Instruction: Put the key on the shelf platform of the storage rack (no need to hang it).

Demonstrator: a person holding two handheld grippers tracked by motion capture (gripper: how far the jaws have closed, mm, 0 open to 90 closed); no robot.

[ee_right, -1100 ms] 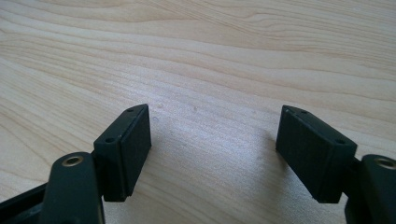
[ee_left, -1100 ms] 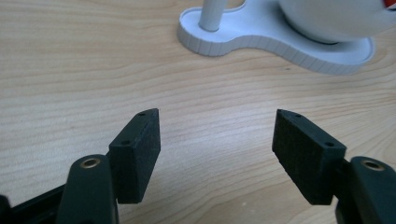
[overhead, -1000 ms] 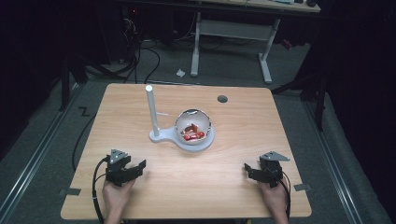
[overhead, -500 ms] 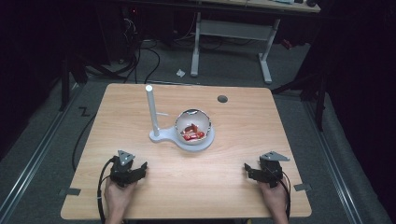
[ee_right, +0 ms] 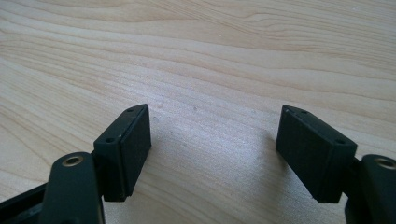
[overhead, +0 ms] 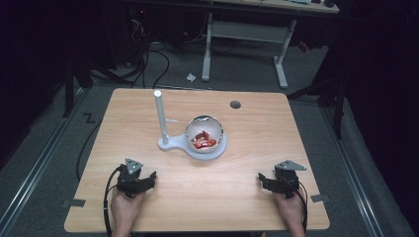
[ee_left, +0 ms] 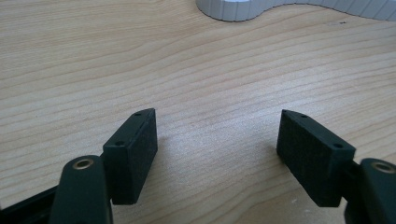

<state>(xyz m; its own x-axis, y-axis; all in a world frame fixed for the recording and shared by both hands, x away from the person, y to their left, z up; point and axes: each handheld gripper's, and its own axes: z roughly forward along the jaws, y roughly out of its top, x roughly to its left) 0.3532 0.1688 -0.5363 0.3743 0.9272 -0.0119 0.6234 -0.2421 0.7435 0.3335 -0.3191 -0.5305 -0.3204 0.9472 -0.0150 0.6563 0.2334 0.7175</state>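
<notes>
- Worktop [overhead: 247,197] in the high view is carrying a white stand [overhead: 191,145] near its middle, with an upright post [overhead: 160,116] at the stand's left end and a round bowl [overhead: 204,132] sitting on its right end. Small red pieces [overhead: 202,140] are lying inside the bowl; what they are is too small to tell.
- The left tool [overhead: 148,178] is resting near the front edge on the left, held in the person's left hand [overhead: 124,210], and the right tool [overhead: 263,179] is resting near the front edge on the right, held in the right hand [overhead: 290,210]. The bowl is lying ahead of both and between them, well apart from each. The left tool is looking somewhat nearer, and it is pointing forward and to the right, roughly toward the stand; the stand's long axis is running left to right across the worktop.
- In the left gripper view, the left tool [ee_left: 217,140] is standing released, jaws wide apart with bare wood between them. The ribbed white edge of the stand [ee_left: 233,9] is showing at the top, ahead of the jaws.
- In the right gripper view, the right tool [ee_right: 214,135] is likewise standing released and gripping nothing, with wood grain lying under and ahead of it.
</notes>
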